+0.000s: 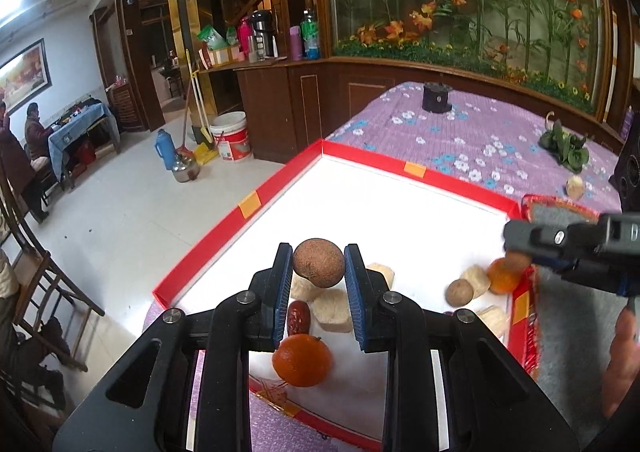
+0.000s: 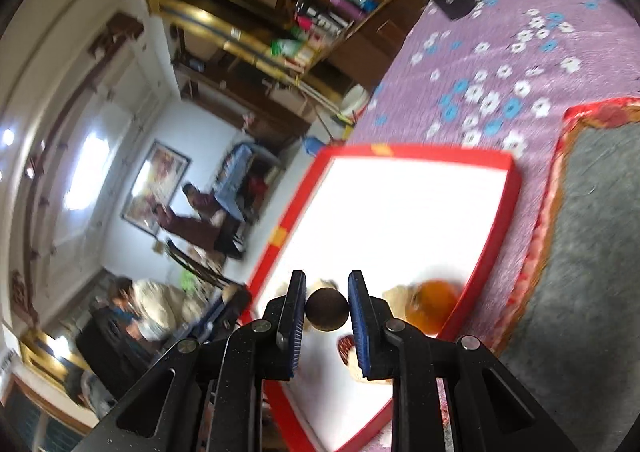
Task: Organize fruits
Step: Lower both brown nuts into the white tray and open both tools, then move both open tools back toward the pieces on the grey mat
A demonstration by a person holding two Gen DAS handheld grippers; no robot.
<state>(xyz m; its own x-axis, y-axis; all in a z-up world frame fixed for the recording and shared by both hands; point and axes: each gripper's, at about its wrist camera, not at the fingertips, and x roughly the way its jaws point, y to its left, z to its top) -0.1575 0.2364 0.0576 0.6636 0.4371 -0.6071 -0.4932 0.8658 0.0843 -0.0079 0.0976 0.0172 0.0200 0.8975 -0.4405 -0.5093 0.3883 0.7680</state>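
My left gripper is shut on a round brown fruit, held above the white floor of a red-rimmed tray. Below it in the tray lie an orange, a red date and pale cake pieces. Another brown fruit and a second orange lie at the tray's right side. My right gripper is shut on a dark brown round fruit over the same tray; it also shows in the left wrist view. An orange lies beside it.
A second red-edged tray with a grey lining lies right of the first, also in the right wrist view. On the purple flowered tablecloth stand a dark pot, leafy greens and a pale fruit. The table edge drops to the floor at left.
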